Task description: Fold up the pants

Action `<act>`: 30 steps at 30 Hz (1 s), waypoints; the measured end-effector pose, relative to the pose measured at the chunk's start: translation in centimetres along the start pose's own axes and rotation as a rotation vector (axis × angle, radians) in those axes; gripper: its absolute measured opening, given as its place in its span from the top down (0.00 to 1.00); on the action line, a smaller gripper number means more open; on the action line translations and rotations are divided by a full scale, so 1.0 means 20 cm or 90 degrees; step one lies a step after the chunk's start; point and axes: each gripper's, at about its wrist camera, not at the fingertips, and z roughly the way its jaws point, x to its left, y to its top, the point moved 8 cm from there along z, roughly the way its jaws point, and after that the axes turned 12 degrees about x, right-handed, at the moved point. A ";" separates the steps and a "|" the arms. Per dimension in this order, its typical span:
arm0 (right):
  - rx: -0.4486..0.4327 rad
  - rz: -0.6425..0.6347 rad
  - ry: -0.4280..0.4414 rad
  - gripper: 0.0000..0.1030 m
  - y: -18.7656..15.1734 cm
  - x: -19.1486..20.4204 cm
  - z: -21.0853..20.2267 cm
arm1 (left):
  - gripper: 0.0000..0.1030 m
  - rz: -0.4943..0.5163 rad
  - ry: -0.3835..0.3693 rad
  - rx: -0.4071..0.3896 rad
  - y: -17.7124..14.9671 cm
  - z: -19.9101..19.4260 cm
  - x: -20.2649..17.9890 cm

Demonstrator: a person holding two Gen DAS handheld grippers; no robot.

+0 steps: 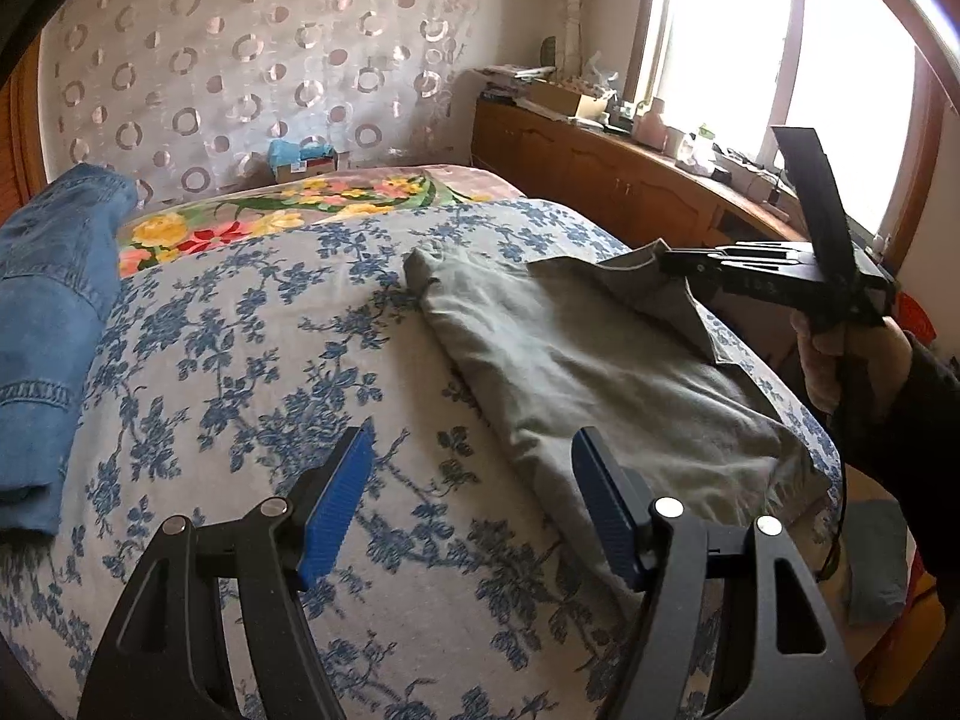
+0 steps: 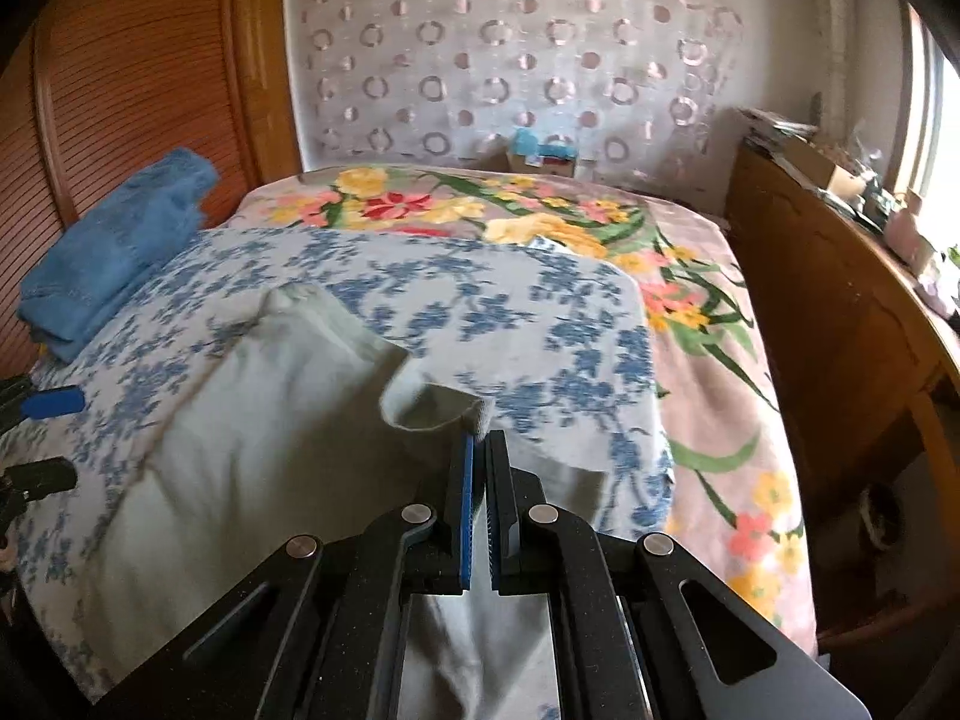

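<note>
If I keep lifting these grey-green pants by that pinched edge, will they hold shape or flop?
The grey-green cotton pants will probably flop: the edge pinched by the right gripper already curls and sags. They look light, since one pinch raises the corner. The rest may drag across the blue floral bedspread, not slide freely.

Grey-green pants (image 2: pixel 270 420) of soft matt woven cloth, lightly creased, one edge pinched between ribbed blue plastic pads (image 2: pixel 463 504) of the right gripper (image 2: pixel 480 450). Left gripper (image 1: pixel 468 480): matt black plastic arms, shiny round metal pivot pins, same ribbed blue pads (image 1: pixel 336 510). Blue-flowered white bedsheet (image 1: pixel 240 360): matt, slightly coarse cotton-like cloth. Folded blue denim garment (image 1: pixel 48 324) at the sheet's left edge, stitched seams showing. Floral blanket (image 2: pixel 708 324) looks plush. Brown wooden cabinet (image 1: pixel 600 174), semi-gloss varnish.
</note>
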 end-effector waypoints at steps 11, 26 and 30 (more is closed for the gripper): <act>0.004 0.021 -0.025 0.97 0.03 -0.11 0.07 | 0.32 0.004 0.006 0.020 0.00 0.07 -0.04; -0.002 0.047 -0.057 0.83 0.01 -0.15 0.01 | 0.32 0.004 0.006 0.021 -0.01 0.07 -0.05; -0.017 0.057 -0.055 0.79 -0.04 -0.12 -0.07 | 0.32 0.008 0.007 0.015 -0.02 0.05 -0.07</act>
